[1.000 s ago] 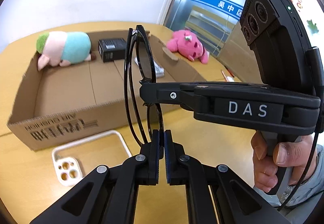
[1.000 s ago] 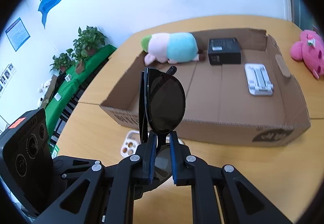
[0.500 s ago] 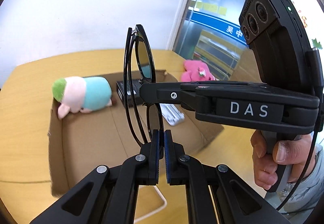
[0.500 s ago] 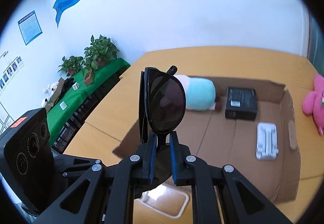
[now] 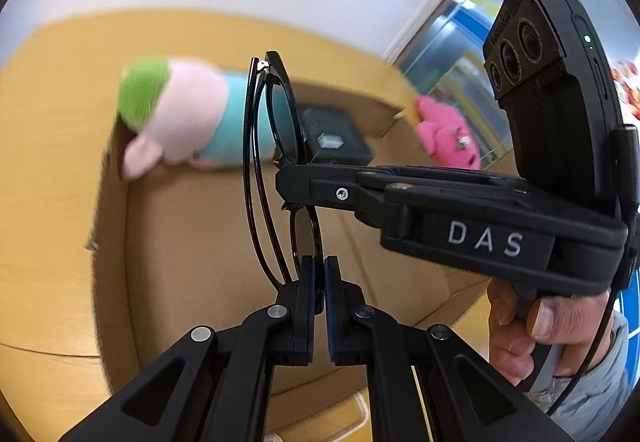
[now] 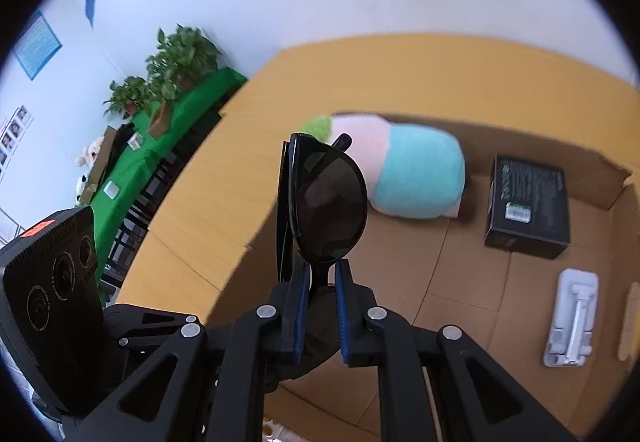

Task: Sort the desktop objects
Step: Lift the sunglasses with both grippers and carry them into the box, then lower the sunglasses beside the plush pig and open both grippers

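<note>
Folded black sunglasses [image 6: 328,202] stand upright, held by both grippers above a shallow cardboard box [image 6: 460,282]. My right gripper [image 6: 322,278] is shut on the bridge between the lenses. My left gripper [image 5: 319,274] is shut on the lower lens rim of the sunglasses [image 5: 276,146]. The right gripper's fingers [image 5: 320,182] cross the left wrist view from the right. The box [image 5: 200,242] holds a pink, teal and green plush [image 6: 400,170], a black carton [image 6: 528,202] and a white phone stand [image 6: 572,322].
A pink plush [image 5: 448,138] lies on the wooden table [image 5: 52,122] beyond the box's far right corner. A white tray edge [image 5: 352,414] shows in front of the box. A green-covered table with potted plants [image 6: 168,74] stands off to the left.
Both grippers, still holding the sunglasses, have moved forward from in front of the box to above its floor. The box contents now look nearer and larger.
</note>
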Tool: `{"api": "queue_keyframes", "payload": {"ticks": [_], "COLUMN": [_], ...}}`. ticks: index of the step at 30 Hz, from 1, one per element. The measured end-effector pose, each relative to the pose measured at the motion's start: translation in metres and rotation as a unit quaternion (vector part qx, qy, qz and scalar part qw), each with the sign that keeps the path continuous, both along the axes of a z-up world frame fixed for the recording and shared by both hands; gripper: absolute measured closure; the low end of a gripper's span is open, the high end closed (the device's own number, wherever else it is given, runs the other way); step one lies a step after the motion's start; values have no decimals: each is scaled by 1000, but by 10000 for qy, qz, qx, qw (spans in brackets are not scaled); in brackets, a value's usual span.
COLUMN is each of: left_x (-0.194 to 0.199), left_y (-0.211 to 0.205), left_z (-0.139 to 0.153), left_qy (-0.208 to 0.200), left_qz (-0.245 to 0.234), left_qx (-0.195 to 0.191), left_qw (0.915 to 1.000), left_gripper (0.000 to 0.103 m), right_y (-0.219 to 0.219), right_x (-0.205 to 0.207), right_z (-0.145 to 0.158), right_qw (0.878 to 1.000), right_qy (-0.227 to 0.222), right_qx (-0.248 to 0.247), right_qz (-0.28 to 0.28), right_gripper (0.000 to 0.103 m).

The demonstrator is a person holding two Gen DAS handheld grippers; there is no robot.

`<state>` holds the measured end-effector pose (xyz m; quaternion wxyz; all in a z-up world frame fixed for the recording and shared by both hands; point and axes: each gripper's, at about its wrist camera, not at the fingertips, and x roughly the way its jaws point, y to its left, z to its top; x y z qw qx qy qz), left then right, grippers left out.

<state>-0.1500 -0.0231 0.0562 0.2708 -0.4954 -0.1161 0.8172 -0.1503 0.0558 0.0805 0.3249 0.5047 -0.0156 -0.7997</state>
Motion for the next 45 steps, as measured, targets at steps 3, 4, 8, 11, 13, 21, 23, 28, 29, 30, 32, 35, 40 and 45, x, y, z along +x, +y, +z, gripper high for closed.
{"api": "queue_keyframes", "payload": {"ticks": [3,4,8,11,13,21,23,28,29,30,32,35,40,45], "left_x": [-23,-30,-54,-62,-64,-51,-49,-48,-48,-47,-46,-41,-38,-23], "left_y": [6,7,13,12,12,8,5,-2,-3,-6,-11,-8,-10,-23], "left_z": [-27,-34,-57,-65,-67,-71,-74,-79,-80,-81,-84,-82,-72,-33], "left_qy": [-495,-635,-1012,-1192,-1301,-1553,-1616,-1819,-1821,-1871,-1939,-1894,-1520,-370], "left_qz": [20,26,49,43,33,-153,-136,39,106,227,429,402,475,878], "left_qx": [-32,-58,-315,-251,-176,188,326,424,338,212,-5,-199,-706,-1317], "left_qw": [9988,9980,9944,9925,9913,9876,9862,9824,9826,9818,9801,9809,9847,9867], "left_gripper": [100,100,100,99,98,98,98,94,94,94,93,92,78,63], "right_y": [-1,-2,-7,-13,-15,-9,-6,-8,-9,-12,-13,-14,-9,17], "right_x": [-21,-27,-51,-59,-63,-55,-55,-57,-58,-59,-60,-60,-52,-33], "right_z": [-33,-41,-70,-80,-85,-87,-92,-94,-95,-98,-104,-114,-98,-53], "right_qw": [9991,9986,9958,9947,9943,9921,9906,9893,9889,9882,9861,9844,9886,9962], "right_qy": [-395,-499,-867,-984,-1028,-1234,-1345,-1428,-1452,-1501,-1622,-1721,-1466,-803], "right_qx": [107,135,159,199,180,118,154,100,80,54,23,-40,-140,-151], "right_qz": [-86,-119,-229,-230,-236,-183,-219,-287,-294,-314,-350,-373,-310,-315], "right_gripper": [92,92,92,92,92,92,92,90,88,83,76,68,68,44]}}
